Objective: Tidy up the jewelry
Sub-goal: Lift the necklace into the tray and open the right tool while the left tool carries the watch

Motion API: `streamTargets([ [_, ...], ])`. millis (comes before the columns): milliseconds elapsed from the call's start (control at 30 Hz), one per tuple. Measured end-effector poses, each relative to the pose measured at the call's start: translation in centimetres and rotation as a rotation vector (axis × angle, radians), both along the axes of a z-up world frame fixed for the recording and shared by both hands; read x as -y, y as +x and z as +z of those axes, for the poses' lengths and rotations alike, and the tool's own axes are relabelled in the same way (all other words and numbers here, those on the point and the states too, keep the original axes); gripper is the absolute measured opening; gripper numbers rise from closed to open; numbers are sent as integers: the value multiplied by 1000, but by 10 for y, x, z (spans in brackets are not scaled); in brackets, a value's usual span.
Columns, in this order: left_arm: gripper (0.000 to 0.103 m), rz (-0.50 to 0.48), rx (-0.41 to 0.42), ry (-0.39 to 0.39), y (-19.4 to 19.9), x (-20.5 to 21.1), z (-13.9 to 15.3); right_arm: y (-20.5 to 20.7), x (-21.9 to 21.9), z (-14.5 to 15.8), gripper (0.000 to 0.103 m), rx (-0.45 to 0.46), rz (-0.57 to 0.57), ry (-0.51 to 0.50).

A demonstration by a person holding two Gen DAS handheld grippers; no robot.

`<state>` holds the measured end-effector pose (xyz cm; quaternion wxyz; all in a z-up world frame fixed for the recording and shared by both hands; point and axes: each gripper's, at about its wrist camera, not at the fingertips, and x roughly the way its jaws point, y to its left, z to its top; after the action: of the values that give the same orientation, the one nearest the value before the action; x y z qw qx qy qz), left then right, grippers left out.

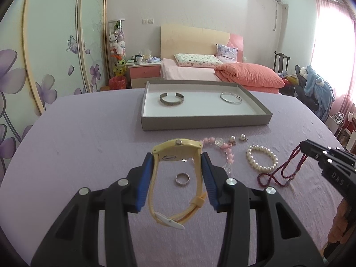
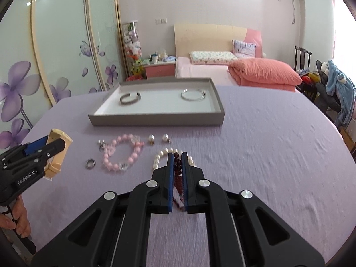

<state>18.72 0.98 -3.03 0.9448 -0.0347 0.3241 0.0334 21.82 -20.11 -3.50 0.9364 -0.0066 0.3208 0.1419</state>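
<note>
Mid-transfer, the left gripper (image 1: pixel 178 162) clamps the yellow watch (image 1: pixel 175 153) above the purple tablecloth (image 1: pixel 89 144) while the right gripper (image 2: pixel 177 166) pinches the dark red bead necklace (image 2: pixel 177 164), so both probably need carrying forward into the grey tray (image 1: pixel 207 120).

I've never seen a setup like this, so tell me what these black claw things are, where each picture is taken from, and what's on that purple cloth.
They are hand-held two-finger grippers, each with a camera looking along its fingers.

Left camera view: the left gripper is shut on a yellow watch.

Right camera view: the right gripper pinches a dark red bead necklace.

On the purple cloth lie a pink bead bracelet, a pearl bracelet, two pearl earrings and a ring. The grey tray holds two silver bangles.
</note>
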Motion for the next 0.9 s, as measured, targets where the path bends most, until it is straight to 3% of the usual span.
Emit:
streamTargets([
  [533,43,6,82,12,25,-9,35,25,-17,66,7,174,4,1],
  [900,43,-11,79,-33,94,-21,54,91,-29,101,7,263,-37,0],
])
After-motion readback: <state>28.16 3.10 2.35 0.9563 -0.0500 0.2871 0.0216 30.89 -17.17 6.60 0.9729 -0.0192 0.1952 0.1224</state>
